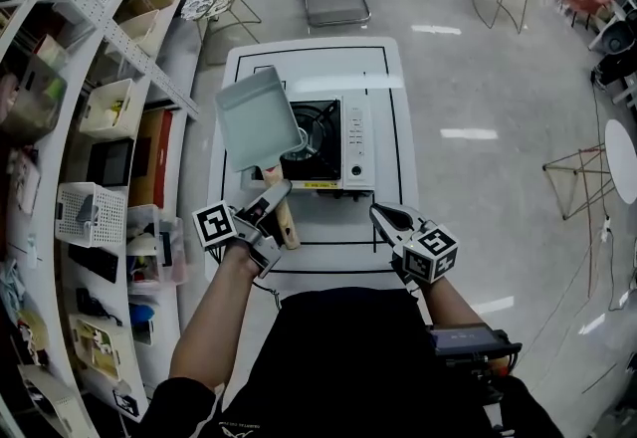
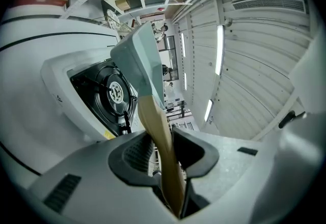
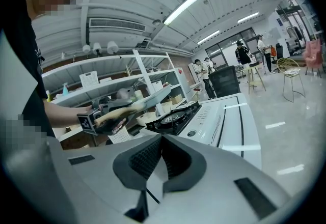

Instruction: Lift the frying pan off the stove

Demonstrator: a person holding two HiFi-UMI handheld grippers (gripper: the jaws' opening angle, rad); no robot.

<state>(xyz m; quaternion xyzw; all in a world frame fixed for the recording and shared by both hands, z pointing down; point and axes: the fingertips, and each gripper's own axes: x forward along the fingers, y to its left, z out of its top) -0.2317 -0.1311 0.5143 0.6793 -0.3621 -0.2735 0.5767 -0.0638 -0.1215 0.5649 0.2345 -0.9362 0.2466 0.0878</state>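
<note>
Lift stage, nearly complete. My left tongs [image 2: 164,152] clamp the wooden handle [image 2: 155,121]. The frying pan [image 1: 257,117] hangs tilted just ahead of them, clear above the stove [image 1: 333,142]. My right tongs [image 3: 160,159], pressed together and empty, hover to their right. Next, I judge: carry the pan aside, keeping the grip firm.

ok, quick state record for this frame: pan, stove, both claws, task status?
pan: frying pan, square, pale grey-blue, held in the air, tilted, up and left of the burner
handle: wooden handle, clamped between the left claw's pads
left claw: shut on the handle
right claw: shut, empty, over the table's near end
stove: portable gas stove, burner bare, on the white table
task status: pan is off the stove
</note>
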